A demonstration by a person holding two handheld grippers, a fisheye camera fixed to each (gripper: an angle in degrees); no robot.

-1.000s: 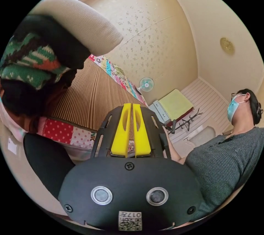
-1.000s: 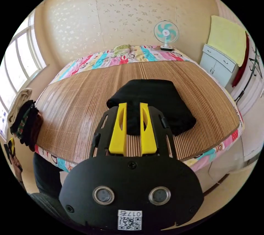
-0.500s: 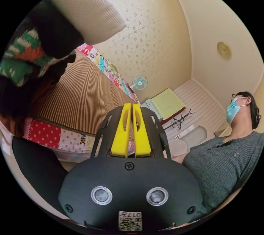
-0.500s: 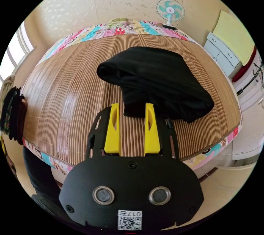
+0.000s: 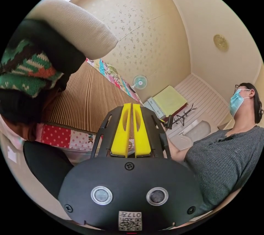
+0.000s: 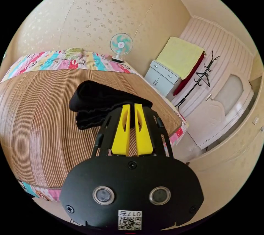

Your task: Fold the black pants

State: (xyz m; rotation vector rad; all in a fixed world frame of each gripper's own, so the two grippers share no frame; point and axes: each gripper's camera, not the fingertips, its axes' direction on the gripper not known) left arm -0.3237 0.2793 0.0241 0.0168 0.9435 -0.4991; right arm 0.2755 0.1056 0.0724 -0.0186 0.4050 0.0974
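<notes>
The black pants (image 6: 96, 103) sat folded up in a bundle on the bed's bamboo mat (image 6: 35, 125), toward its right side. The right tool (image 6: 131, 108) hung just in front of them, jaws nearly together with only a slim gap, gripping nothing. The left tool (image 5: 131, 107) was pinched closed and empty, off by a stack of folded clothes (image 5: 35, 61) at the bed's corner.

Left gripper view looks up from beside the bed (image 5: 90, 94); right gripper view faces across it, perhaps closer. Both share the fan (image 6: 121, 44).
</notes>
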